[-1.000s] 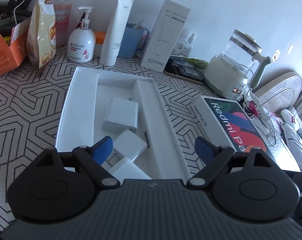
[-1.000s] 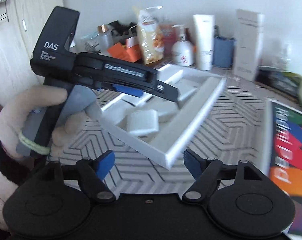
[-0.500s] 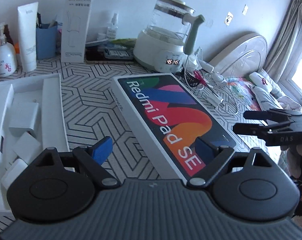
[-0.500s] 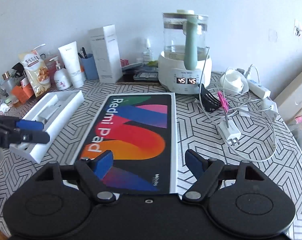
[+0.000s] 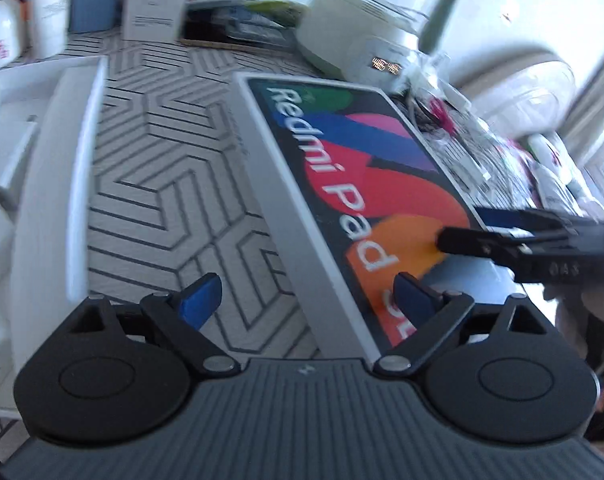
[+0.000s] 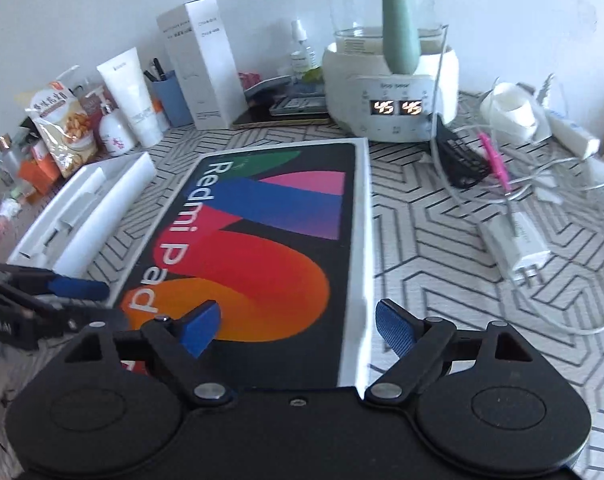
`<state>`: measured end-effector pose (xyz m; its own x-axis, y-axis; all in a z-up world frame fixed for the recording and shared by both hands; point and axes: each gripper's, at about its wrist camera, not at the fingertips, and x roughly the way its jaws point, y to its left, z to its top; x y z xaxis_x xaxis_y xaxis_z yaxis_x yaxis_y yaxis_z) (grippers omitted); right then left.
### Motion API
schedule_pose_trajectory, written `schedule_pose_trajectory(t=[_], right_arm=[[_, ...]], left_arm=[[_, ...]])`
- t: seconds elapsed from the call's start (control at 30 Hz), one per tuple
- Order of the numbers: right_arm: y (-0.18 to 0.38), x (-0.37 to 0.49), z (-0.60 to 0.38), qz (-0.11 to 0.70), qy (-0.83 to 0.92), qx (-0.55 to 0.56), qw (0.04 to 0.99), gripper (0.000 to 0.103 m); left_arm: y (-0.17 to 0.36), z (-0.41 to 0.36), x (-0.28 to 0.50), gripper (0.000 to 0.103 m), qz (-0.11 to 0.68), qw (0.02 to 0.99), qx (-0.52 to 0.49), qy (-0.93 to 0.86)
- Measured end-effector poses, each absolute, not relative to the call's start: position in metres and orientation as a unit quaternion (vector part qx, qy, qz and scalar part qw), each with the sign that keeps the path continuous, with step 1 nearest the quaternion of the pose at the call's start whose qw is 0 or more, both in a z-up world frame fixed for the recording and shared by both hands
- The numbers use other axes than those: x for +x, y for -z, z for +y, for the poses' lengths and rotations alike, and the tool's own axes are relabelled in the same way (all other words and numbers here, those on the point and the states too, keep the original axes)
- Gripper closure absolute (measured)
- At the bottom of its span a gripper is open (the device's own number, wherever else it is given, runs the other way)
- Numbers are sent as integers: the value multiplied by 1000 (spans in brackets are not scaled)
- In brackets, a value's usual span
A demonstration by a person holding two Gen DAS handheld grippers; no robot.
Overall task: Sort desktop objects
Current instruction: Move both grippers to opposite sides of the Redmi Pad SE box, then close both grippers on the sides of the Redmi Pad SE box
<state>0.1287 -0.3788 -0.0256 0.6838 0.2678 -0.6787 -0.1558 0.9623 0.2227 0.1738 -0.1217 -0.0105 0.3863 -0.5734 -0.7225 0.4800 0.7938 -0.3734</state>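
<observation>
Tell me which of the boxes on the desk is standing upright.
The tall white carton at the back wall, beside the blue pen cup. The Redmi Pad box lies flat, print up, and the white insert tray lies flat and open.

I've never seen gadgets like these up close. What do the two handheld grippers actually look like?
Each is matte black plastic. The left gripper and right gripper have two jointed black arms tipped with ribbed blue pads, silver pivot screws, and two round discs at the base. Seen side-on, one carries white lettering.
</observation>
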Motion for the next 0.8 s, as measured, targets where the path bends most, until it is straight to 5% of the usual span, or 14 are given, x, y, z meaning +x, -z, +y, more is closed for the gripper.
schedule_pose_trajectory(t=[0.8], right_arm=[[38,130,-363,412,-172,115,887,2]], left_arm=[[15,-124,183,6,474,818,-74,319]])
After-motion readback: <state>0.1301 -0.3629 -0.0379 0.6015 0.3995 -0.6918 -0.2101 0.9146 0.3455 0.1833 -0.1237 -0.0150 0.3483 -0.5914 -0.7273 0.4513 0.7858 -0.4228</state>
